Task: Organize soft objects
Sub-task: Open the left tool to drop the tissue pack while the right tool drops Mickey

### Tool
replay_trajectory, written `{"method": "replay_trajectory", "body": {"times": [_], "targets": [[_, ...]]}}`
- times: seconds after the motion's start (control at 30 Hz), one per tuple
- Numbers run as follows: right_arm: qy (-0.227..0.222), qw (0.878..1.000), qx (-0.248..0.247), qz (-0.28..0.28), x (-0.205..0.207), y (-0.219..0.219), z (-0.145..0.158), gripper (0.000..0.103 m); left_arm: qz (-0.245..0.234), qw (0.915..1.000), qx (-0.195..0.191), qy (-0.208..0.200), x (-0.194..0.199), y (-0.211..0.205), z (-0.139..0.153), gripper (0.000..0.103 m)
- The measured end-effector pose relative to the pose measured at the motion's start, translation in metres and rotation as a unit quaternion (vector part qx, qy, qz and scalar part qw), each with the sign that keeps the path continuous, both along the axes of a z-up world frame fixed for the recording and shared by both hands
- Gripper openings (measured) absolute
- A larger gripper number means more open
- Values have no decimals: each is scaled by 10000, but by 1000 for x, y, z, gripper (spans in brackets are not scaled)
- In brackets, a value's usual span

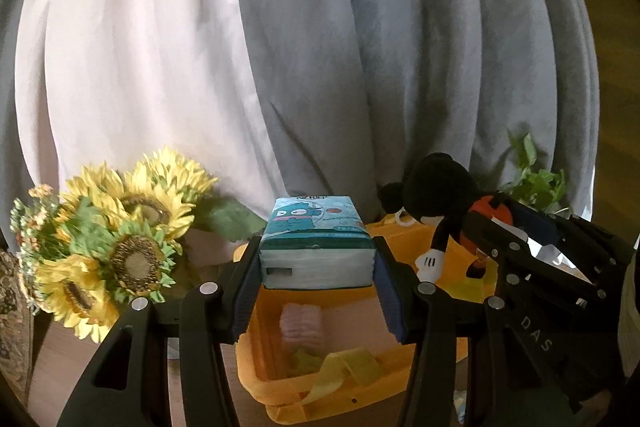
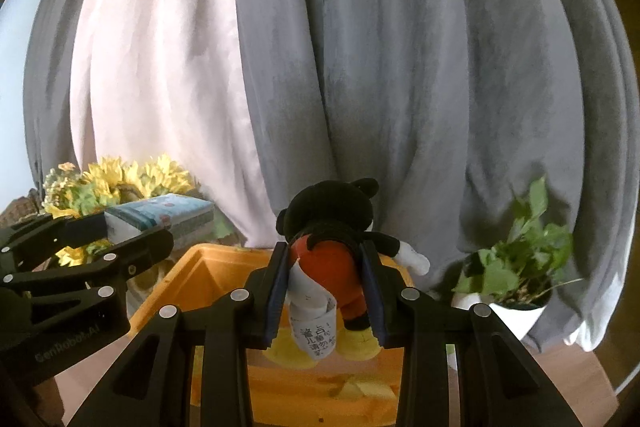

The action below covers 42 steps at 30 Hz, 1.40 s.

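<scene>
Tissues first: my left gripper [image 1: 316, 267] had its jaws closed partway onto a teal-and-white soft pack of paper tissues with a cartoon print [image 1: 316, 247], pads pressed flat against its two short ends, so the pack rode level and did not buckle. It hung above the open orange fabric storage bin [image 1: 256, 367], where a pale pink folded cloth [image 1: 301, 325] and some yellow soft pieces [image 1: 340, 367] already lay on the bottom. My right gripper [image 2: 326, 291] was pinched around the red-shorted middle of a black plush mouse toy with white gloves and yellow shoes [image 2: 332, 223], head up and facing away from me, its white printed label [image 2: 314, 319] curling down between the fingers. I judged the waist the firmest part to hold, since limbs would only flop. The toy also hovered over the bin, near its far rim. Both loads seemed held high so they would clear the walls before going in. A bunch of artificial yellow sunflowers [image 1: 120, 239] stood to the left and a green leafy plant in a white pot [image 2: 516, 267] to the right, both outside the bin, with grey and white curtains [image 1: 320, 47] behind.
</scene>
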State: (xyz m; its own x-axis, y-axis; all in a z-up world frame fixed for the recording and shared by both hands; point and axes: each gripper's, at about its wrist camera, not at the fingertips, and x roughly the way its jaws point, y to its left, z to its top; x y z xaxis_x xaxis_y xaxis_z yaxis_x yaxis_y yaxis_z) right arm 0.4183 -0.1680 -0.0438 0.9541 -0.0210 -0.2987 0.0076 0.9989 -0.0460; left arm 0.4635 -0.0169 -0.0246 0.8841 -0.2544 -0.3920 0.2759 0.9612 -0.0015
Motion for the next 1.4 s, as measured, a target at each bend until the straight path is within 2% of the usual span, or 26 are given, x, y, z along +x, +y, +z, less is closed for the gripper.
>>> {"method": "replay_trajectory", "body": {"times": [0.33, 0.73, 0.77, 0.8, 0.83, 0.93, 0.97, 1.4], "targets": [[422, 9990, 125, 20, 41, -5, -34, 36, -96, 9993, 83, 350, 29, -11, -32, 52], [831, 9962, 222, -124, 71, -18, -64, 37, -250, 9967, 144, 754, 54, -28, -59, 52], [865, 9959, 217, -130, 72, -18, -65, 38, -249, 9966, 147, 775, 55, -29, -60, 53], [895, 9957, 216, -141, 73, -19, -66, 40, -243, 9964, 153, 798, 56, -29, -62, 59], [913, 9955, 224, -155, 74, -20, -68, 42, -227, 9964, 165, 796, 56, -29, -63, 68], [964, 9949, 143, -266, 76, -22, -70, 57, -139, 9971, 219, 718, 54, -29, -62, 70], [925, 9950, 148, -339, 75, -23, -69, 59, -101, 9972, 235, 697, 52, -28, -61, 70], [782, 9952, 211, -551, 43, -30, -47, 59, 158, 9979, 139, 613, 19, -13, -39, 72]]}}
